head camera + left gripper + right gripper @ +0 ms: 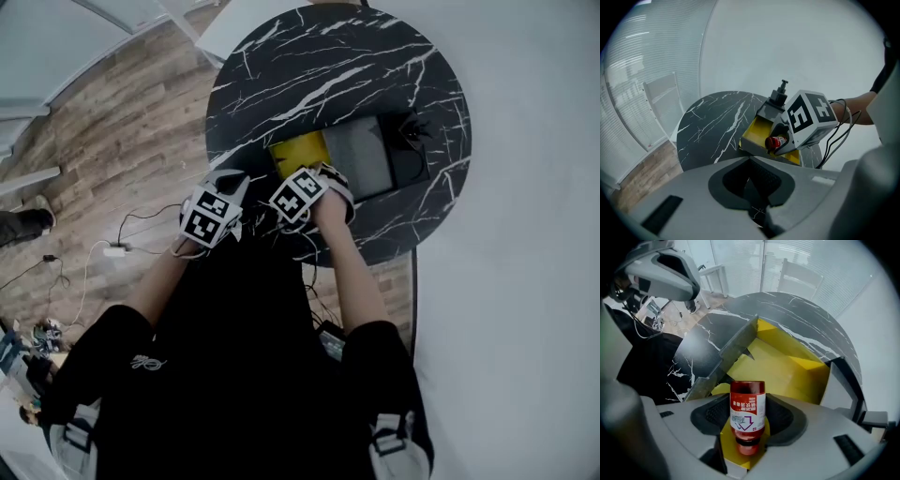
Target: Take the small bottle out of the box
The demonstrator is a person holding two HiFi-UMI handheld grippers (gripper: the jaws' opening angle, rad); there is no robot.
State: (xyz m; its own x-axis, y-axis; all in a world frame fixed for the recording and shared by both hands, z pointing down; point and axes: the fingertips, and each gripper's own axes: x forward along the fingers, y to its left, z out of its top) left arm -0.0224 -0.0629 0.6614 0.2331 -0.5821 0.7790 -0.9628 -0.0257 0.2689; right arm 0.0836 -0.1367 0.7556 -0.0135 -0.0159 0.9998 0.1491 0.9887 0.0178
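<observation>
A small red bottle (747, 413) with a white label lies between the jaws of my right gripper (747, 401), which is shut on it. The bottle hangs over the near edge of the open box (778, 366), whose inside is yellow. In the left gripper view the same bottle (776, 142) sticks out from under the right gripper's marker cube (809, 117), just above the box (759, 133). My left gripper (750, 161) stays to the left, off the box, its jaws together and holding nothing. In the head view, both grippers (214, 214) (305, 192) are at the table's near edge.
The box (300, 150) sits on a round black marble table (281, 66), with its grey lid (361, 155) laid open. A black fixture (412, 131) stands behind the lid. Cables (112, 248) run over the wooden floor at left. White chairs (799, 275) stand beyond the table.
</observation>
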